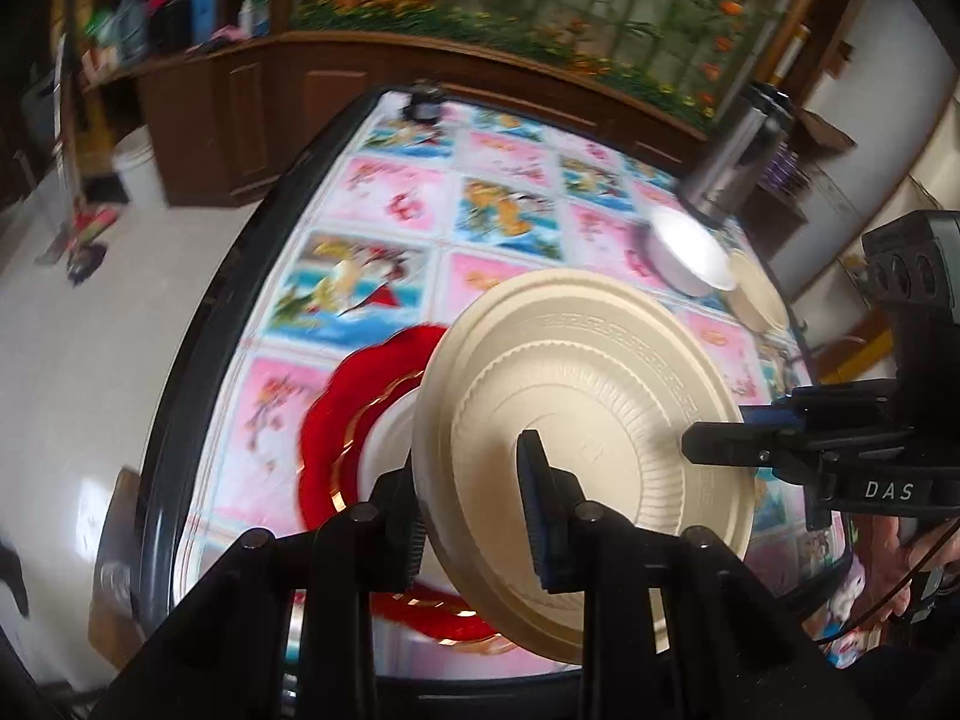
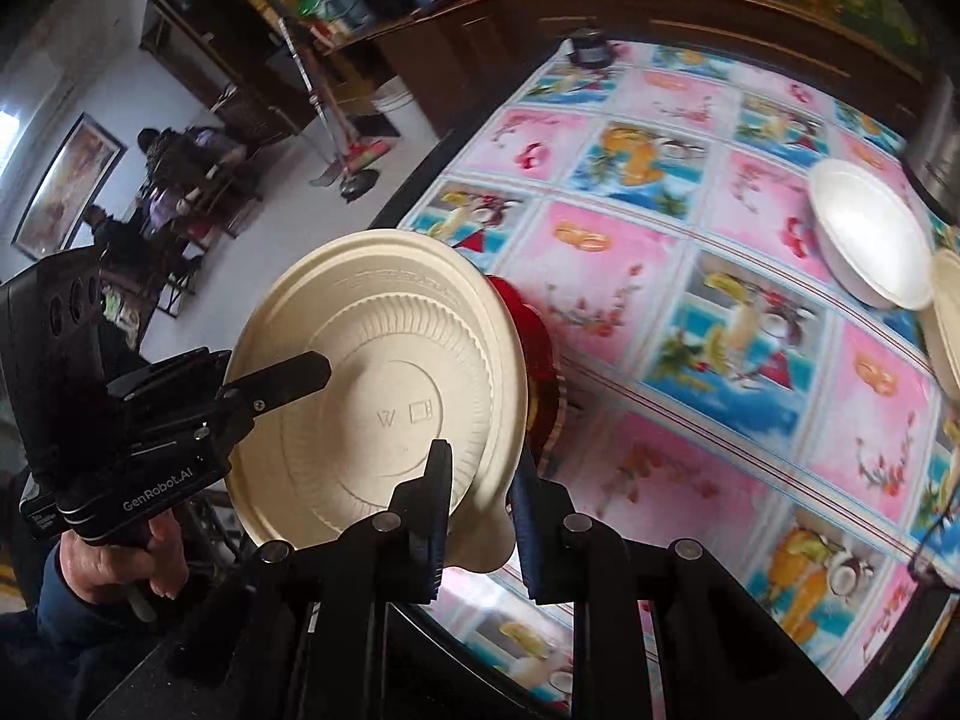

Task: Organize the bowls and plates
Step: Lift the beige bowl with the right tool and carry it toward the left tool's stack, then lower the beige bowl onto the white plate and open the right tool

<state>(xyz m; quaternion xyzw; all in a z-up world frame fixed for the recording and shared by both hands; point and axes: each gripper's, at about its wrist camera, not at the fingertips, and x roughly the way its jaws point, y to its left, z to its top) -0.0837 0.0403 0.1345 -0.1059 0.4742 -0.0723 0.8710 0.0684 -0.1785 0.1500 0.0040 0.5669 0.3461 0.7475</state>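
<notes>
A cream disposable plate (image 1: 576,420) (image 2: 384,396) hangs tilted above the table, its ribbed underside facing both cameras. My left gripper (image 1: 474,528) is shut on its near rim, one finger under the plate and one behind it. From the right edge of the left wrist view, my right gripper (image 1: 702,444) pinches the opposite rim. In the right wrist view the right gripper (image 2: 480,516) clamps the plate's lower edge, and the left gripper (image 2: 300,375) reaches in from the left. Below the plate a red scalloped plate (image 1: 336,420) (image 2: 537,354) lies on the table, mostly hidden.
The round table (image 1: 198,324) has a black rim and a bright picture cloth (image 2: 720,420). Farther back stand a white bowl (image 1: 690,252) (image 2: 864,234), another cream plate (image 1: 759,294) (image 2: 948,324) and a steel cylinder (image 1: 732,150). A wooden cabinet (image 1: 240,114) runs behind.
</notes>
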